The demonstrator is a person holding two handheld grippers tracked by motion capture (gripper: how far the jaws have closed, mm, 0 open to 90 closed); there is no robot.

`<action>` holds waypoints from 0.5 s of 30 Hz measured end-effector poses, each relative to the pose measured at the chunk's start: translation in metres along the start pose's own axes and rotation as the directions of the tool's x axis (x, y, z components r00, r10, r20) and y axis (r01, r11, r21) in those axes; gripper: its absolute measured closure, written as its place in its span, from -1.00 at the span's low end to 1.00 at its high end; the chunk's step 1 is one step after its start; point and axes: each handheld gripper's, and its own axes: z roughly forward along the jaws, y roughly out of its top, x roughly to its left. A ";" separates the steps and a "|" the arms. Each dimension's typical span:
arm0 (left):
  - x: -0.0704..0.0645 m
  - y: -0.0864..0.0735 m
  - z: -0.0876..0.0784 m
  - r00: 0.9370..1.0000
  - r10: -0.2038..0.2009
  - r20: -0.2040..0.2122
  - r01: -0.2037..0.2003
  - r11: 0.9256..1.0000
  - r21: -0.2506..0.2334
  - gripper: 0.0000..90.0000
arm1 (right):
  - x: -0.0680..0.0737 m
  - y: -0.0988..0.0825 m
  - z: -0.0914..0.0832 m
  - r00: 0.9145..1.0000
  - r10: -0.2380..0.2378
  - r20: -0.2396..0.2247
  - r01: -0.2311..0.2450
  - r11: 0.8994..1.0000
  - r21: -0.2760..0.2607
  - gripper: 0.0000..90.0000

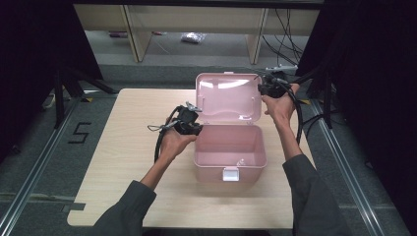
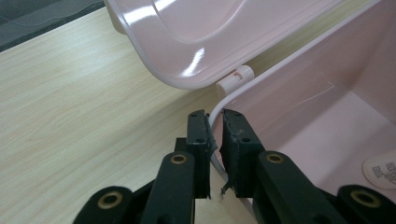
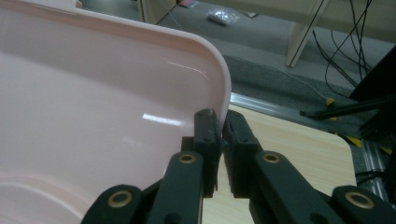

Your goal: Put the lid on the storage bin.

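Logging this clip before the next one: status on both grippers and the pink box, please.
Left gripper pinching box wall rim. Right gripper pinching lid edge, lid open. Box holds just a small label; nothing in the way.

Both forearms reach forward over the desk. The left gripper (image 1: 188, 121) has its jaws pinched near the desk's middle; the right gripper (image 1: 272, 87) pinches near the far edge.

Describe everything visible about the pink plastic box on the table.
The pink glossy plastic box sits open near the middle of the light wooden table. Its hinged lid stands tilted back. It has a white front latch and a white hinge; a small label lies inside. The left gripper pinches the base's left rim; the right gripper pinches the lid's edge.
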 end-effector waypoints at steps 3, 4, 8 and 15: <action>0.000 0.000 0.000 1.000 -0.001 -0.003 0.001 1.000 -0.001 0.80 | 0.001 0.001 -0.007 1.000 -0.001 -0.011 0.000 1.000 -0.020 0.90; 0.000 0.000 0.000 1.000 0.000 -0.005 0.000 1.000 -0.002 0.80 | -0.001 0.002 -0.010 1.000 -0.027 -0.010 0.027 0.999 -0.020 0.90; 0.000 0.000 0.000 1.000 -0.005 -0.003 0.005 1.000 -0.004 0.80 | 0.000 0.001 -0.017 0.999 -0.032 -0.015 0.032 0.999 -0.033 0.90; -0.001 0.000 0.001 1.000 -0.016 0.001 0.017 1.000 -0.010 0.80 | 0.001 -0.002 -0.026 0.999 -0.034 -0.021 0.032 0.997 -0.063 0.91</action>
